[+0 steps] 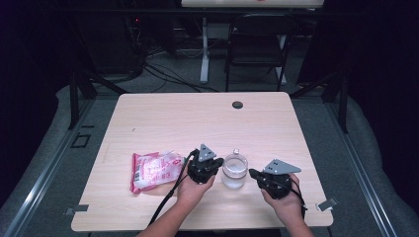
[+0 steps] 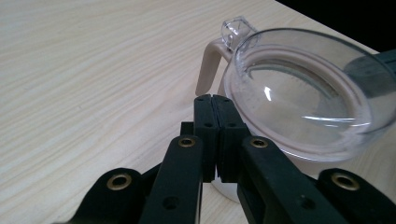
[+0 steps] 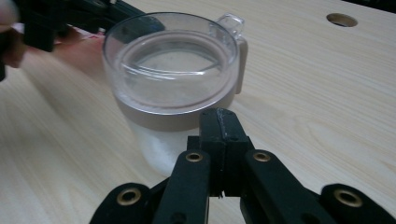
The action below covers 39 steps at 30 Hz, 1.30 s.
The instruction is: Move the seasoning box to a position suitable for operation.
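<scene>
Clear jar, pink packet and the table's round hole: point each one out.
Clear jar (image 1: 234,171), high view, on its lid.
Pink packet (image 1: 155,170), high view, on its middle.
Round hole (image 3: 342,19), right gripper view, on its centre.

The print on the pink packet is too small to read.

The pink packet's print is too small to read; the jar's base is hidden.

A lab or recording studio: a pale wooden table ringed by black metal stands, loose cables across grey carpet, a folding black chair behind.
</scene>
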Available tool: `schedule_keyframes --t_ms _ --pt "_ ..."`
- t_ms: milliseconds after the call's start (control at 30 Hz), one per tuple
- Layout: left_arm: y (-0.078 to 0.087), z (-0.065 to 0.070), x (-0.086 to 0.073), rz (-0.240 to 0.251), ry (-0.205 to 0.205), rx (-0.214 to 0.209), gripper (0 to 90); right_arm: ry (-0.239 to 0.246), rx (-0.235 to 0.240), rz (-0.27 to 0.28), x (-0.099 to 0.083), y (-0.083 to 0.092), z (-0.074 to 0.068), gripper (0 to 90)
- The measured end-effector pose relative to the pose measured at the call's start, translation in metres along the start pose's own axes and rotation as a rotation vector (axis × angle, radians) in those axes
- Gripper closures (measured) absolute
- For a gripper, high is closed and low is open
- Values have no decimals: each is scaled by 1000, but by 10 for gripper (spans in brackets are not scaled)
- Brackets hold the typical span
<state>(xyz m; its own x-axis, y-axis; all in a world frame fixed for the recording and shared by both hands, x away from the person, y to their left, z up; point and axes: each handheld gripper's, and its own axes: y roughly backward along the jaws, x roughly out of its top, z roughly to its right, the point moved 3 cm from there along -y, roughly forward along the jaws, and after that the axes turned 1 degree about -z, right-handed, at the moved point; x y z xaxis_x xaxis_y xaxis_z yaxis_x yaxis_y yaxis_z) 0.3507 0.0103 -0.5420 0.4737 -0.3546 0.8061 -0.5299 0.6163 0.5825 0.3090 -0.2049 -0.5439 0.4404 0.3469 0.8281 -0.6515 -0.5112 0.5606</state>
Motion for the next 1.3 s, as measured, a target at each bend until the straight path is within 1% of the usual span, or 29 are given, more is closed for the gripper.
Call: schedule_keyframes --t_ms 33,67,100,233,367,400,500,533,633,700,733,800,867,900,967,1067,1167,1200,1300 --pt "3 1 0 5 -5 4 889 -4 -3 4 0 0 1 900" --pt "5 1 -1 11 4 6 889 -8 -7 11 0 -1 4 900" --pt "9 2 -2 16 14 7 889 -11 -6 7 1 -2 6 900" --pt "17 6 -7 18 34 -4 890 -17 -12 10 3 -10 15 900" --pt "20 14 -14 8 25 -8 892 -9 -24 15 8 -17 21 896" --pt "21 16 -15 6 20 -4 893 -7 -22 14 10 -20 23 895" --pt "22 21 -18 7 27 -7 893 -9 -12 12 12 -25 25 895" --pt "22 21 -19 7 19 -7 894 -6 -9 13 13 -27 26 894" --pt "23 24 -21 6 29 -12 897 -1 -3 5 13 -32 26 894" --pt "22 26 -23 3 32 -14 897 8 12 1 14 -34 25 895" --pt "22 27 -23 -1 28 -16 897 12 15 1 14 -35 24 900" --pt "21 28 -24 -6 28 -20 897 26 6 -5 15 -35 23 900" --pt "19 30 -25 -12 20 -17 898 21 10 -7 14 -35 23 900" --pt "19 31 -25 -16 22 -16 898 21 10 -8 14 -34 23 900" --pt "18 31 -25 -17 16 -10 900 26 8 -11 14 -34 23 900" --pt "18 30 -26 -20 12 1 900 25 7 -15 14 -33 21 900" --pt "19 29 -26 -20 25 5 900 30 11 -16 14 -32 19 900" --pt "20 27 -27 -25 22 4 900 27 10 -15 13 -32 18 900" --pt "21 25 -28 -21 37 12 900 22 11 -9 14 -30 14 900"
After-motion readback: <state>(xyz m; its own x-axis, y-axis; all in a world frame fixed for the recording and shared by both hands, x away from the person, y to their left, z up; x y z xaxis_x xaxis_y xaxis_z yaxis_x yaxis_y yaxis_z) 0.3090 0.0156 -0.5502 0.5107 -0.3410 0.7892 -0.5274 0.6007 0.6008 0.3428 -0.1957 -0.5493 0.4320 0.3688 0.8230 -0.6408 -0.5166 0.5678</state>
